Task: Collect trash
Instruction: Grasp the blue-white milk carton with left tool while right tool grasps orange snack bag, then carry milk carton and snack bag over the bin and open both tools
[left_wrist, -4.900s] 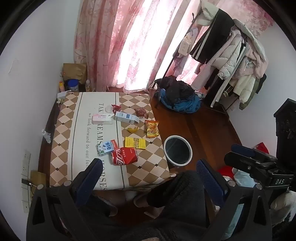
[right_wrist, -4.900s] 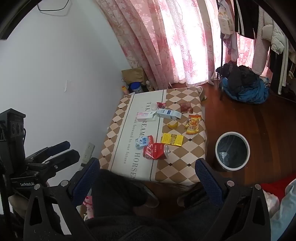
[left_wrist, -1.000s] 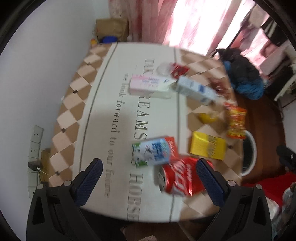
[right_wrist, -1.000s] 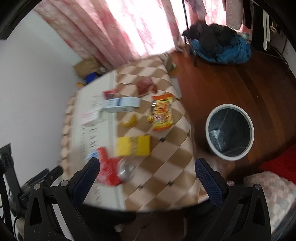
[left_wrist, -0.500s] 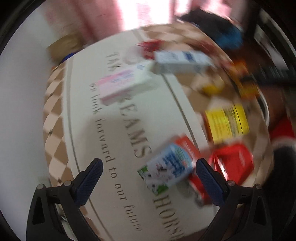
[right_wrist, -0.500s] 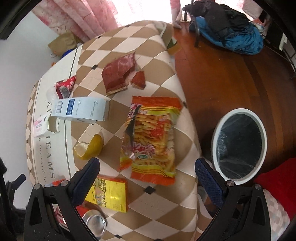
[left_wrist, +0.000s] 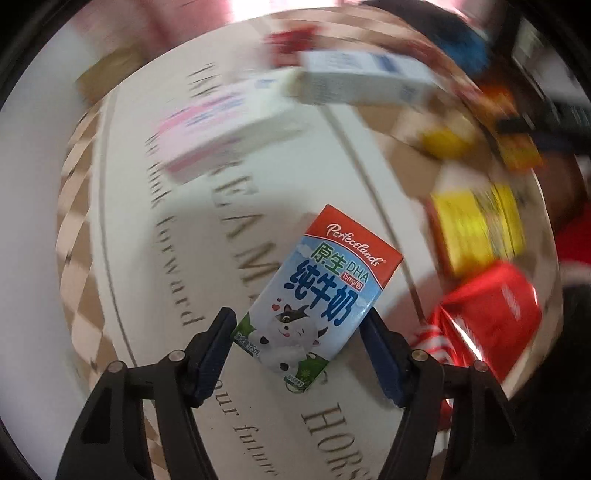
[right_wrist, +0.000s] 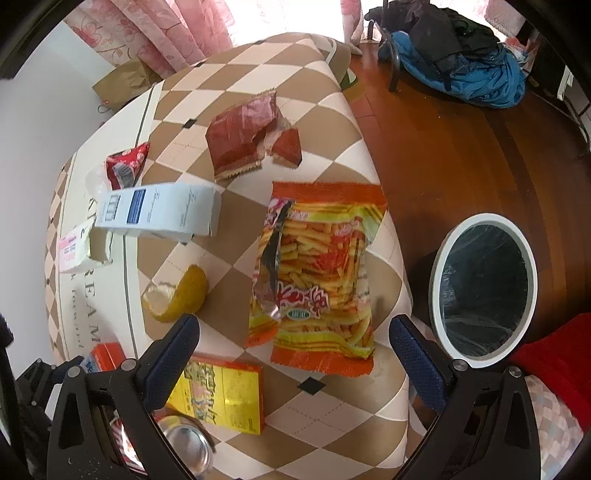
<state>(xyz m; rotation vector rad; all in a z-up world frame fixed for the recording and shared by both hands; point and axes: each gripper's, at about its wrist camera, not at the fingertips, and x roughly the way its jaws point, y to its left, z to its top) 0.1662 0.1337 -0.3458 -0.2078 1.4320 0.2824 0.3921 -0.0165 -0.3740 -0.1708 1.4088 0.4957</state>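
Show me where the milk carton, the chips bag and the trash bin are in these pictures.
milk carton (left_wrist: 321, 291): left wrist view, on the middle of its printed front.
chips bag (right_wrist: 325, 273): right wrist view, on the middle of the orange bag.
trash bin (right_wrist: 441, 258): right wrist view, on its white rim, left side.

Between the left jaws lies a glossy paper carton (left_wrist: 317, 291); beside them, shiny crinkled foil (left_wrist: 491, 314). Ahead of the right jaws lies a glossy plastic snack bag (right_wrist: 317, 273) on the matt cloth-covered bench (right_wrist: 369, 406). The floor (right_wrist: 443, 147) is polished wood.
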